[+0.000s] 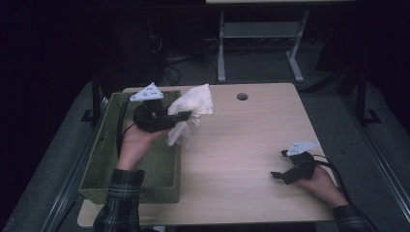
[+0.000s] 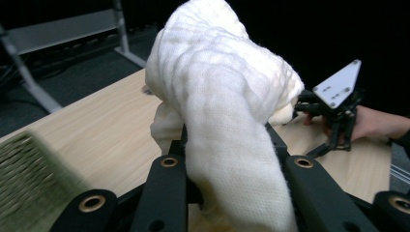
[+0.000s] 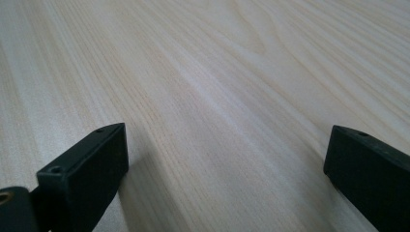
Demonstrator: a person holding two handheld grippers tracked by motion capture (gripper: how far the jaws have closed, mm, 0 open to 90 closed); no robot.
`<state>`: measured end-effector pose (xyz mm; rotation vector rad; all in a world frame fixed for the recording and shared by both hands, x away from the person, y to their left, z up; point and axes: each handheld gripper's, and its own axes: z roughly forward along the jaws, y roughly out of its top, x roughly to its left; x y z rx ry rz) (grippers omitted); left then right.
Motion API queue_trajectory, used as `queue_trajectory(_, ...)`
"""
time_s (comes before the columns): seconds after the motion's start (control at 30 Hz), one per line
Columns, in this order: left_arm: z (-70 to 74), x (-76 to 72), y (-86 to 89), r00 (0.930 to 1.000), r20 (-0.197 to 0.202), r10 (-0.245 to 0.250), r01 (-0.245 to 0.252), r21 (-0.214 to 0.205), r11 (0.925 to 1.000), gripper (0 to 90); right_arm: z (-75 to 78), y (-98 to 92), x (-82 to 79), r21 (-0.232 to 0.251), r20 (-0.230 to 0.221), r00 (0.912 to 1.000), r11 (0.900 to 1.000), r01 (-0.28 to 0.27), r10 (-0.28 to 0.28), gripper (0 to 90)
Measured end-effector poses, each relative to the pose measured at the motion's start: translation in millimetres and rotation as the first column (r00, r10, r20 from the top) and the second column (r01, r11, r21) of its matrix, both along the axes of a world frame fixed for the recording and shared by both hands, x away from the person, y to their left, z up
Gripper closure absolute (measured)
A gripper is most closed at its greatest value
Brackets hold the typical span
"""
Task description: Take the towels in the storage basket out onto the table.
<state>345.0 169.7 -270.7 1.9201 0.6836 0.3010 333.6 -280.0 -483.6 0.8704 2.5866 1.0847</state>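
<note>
A white waffle-weave cloth (image 1: pixel 192 112) hangs bunched in my left gripper (image 1: pixel 180 116), which is shut on it and held up over the right rim of the green basket (image 1: pixel 104 159). In the left gripper view the cloth (image 2: pixel 227 101) drapes over and between the black jaws, hiding the fingertips. My right gripper (image 1: pixel 279 164) rests low on the wooden table (image 1: pixel 241 145) near its front right, jaws wide apart. In the right gripper view my right gripper (image 3: pixel 227 159) has only bare wood between its fingers (image 3: pixel 92 164).
The green woven basket fills the table's left side. A round cable hole (image 1: pixel 242 96) sits near the table's far edge. Beyond the table stands a white desk frame (image 1: pixel 261 34) on dark floor. My right gripper (image 2: pixel 333 108) appears far off in the left gripper view.
</note>
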Motion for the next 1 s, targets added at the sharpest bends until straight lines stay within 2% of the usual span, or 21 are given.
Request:
queue_trajectory(0.33,-3.0,1.1,-45.2,0.9961,0.0,-0.089,0.089,-0.01,0.996,70.8,0.0,0.0,0.0,0.0,0.0,1.0,1.0,0.0,0.0,1.7)
queue_trajectory(0.6,-8.3,-1.3,-83.9,0.9882,-0.002,-0.153,0.153,-0.014,0.9881,70.9,0.0,0.0,0.0,0.0,0.0,1.0,1.0,0.0,0.0,1.7)
queue_trajectory(0.9,-26.6,-5.3,-121.7,0.9741,-0.025,-0.225,0.225,-0.01,0.9744,70.8,0.1,0.0,-0.1,0.001,-0.001,1.0,1.0,0.0,0.0,1.7)
queue_trajectory(1.0,-34.3,-6.2,-131.2,0.9725,-0.032,-0.231,0.231,0.004,0.9729,70.9,0.1,0.0,-0.1,0.001,-0.001,1.0,1.0,0.0,0.0,1.7)
